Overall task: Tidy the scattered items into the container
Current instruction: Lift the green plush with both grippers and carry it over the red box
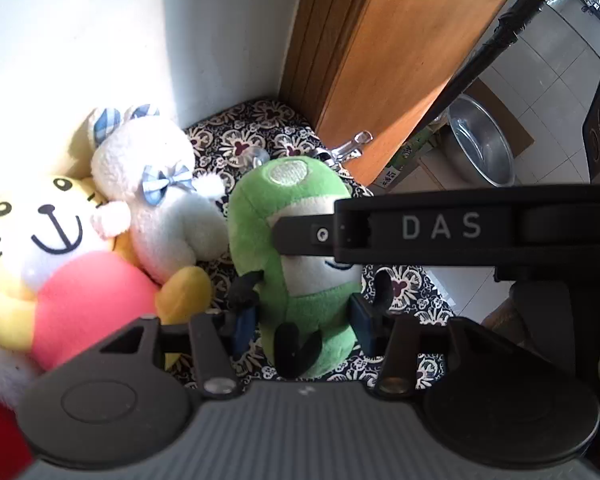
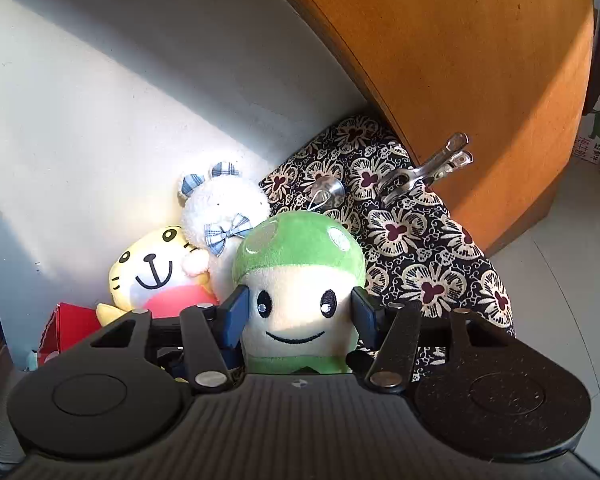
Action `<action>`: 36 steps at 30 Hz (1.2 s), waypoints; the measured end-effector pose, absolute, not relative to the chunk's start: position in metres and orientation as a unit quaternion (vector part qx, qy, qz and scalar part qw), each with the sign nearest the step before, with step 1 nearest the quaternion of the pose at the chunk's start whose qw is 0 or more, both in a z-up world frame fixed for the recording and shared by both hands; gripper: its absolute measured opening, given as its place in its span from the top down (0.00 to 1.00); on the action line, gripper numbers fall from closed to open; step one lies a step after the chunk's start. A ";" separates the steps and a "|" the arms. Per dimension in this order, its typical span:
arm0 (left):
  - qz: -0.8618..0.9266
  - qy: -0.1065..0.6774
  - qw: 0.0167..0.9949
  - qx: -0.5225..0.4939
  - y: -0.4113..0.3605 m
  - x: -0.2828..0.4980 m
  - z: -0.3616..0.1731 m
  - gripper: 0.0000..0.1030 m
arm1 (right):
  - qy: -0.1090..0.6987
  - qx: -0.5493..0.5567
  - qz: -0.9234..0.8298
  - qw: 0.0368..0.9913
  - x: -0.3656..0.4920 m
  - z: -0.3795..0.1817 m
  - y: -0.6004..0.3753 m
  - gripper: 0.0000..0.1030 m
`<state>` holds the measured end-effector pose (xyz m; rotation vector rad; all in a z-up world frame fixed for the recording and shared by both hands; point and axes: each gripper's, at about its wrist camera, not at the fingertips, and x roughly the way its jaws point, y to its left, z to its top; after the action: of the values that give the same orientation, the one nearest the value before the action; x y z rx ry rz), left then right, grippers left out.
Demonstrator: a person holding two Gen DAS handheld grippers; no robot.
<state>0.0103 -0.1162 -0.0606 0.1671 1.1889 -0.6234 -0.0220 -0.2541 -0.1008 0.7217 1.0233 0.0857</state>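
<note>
A green mushroom plush (image 1: 300, 264) with a cream face stands upright on a floral cloth (image 1: 252, 132). My left gripper (image 1: 302, 322) has its blue pads on either side of its lower body, shut on it. My right gripper (image 2: 298, 312) holds the plush (image 2: 300, 280) at the face, its pads pressed on both cheeks; its finger (image 1: 312, 234) shows across the plush in the left wrist view. A white bunny plush (image 1: 156, 200) and a yellow cat plush (image 1: 56, 248) lean against the wall to the left.
A wooden door (image 1: 384, 48) stands right behind. A metal clip (image 2: 428, 172) grips the floral cloth (image 2: 420, 248). A steel basin (image 1: 480, 140) sits on the tiled floor to the right. A red box (image 2: 66, 328) is at the left. The white wall (image 1: 80, 40) is behind.
</note>
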 end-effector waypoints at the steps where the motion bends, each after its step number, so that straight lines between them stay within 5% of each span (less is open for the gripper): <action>1: -0.289 0.548 0.781 0.079 -0.111 0.001 -0.058 0.52 | 0.479 0.340 0.042 0.808 -0.024 -0.102 -0.251 0.44; 22: -0.167 0.411 0.896 0.024 0.079 -0.042 0.047 0.53 | 0.392 0.312 0.198 0.843 -0.015 -0.011 -0.083 0.44; 36: -0.074 0.414 0.907 -0.016 0.219 -0.055 0.037 0.53 | 0.414 0.251 0.279 0.829 0.002 -0.011 0.069 0.44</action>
<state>-0.0547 0.2187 0.0372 -0.0329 0.8542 -0.1537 0.0025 0.0686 -0.0114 0.5324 0.8778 0.5927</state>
